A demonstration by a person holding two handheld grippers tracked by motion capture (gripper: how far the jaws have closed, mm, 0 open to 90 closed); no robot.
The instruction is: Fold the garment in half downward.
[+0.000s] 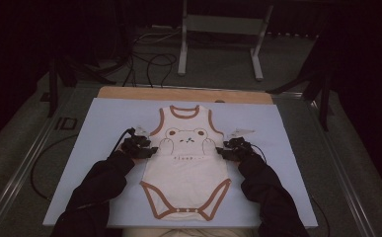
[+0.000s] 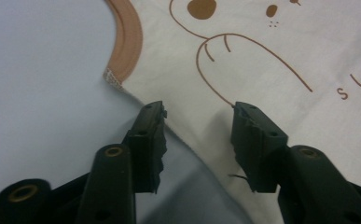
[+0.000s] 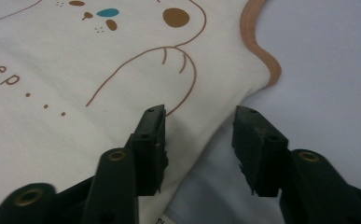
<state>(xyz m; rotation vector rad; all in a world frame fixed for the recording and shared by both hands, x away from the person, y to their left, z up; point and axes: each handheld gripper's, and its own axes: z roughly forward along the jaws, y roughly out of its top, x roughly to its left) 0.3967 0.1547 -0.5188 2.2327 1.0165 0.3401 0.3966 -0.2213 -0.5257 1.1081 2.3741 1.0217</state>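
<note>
Black jaws of the left gripper (image 2: pixel 199 109) stand partly apart, and the side edge of the cream sleeveless baby bodysuit with brown trim and a bear drawing (image 2: pixel 262 51) runs between them. One jaw is over the pale blue mat (image 2: pixel 38 93), the other over the cloth. The pads do not press on the fabric, so nothing is held. The right gripper (image 3: pixel 200 112) is in the same state: its jaws are half open across the other side edge of the bodysuit (image 3: pixel 75 70), one over cloth and one over the mat (image 3: pixel 332 56), with no grip on it.

From the high view, the left gripper (image 1: pixel 139 146) and the right gripper (image 1: pixel 234 148) sit at the two sides of the bodysuit (image 1: pixel 186 173), just below its armholes. The garment lies flat and face up in the middle of the mat (image 1: pixel 104 128), neck away from the person, snaps toward the person. Dark sleeves (image 1: pixel 97 187) reach in from the near edge.
</note>
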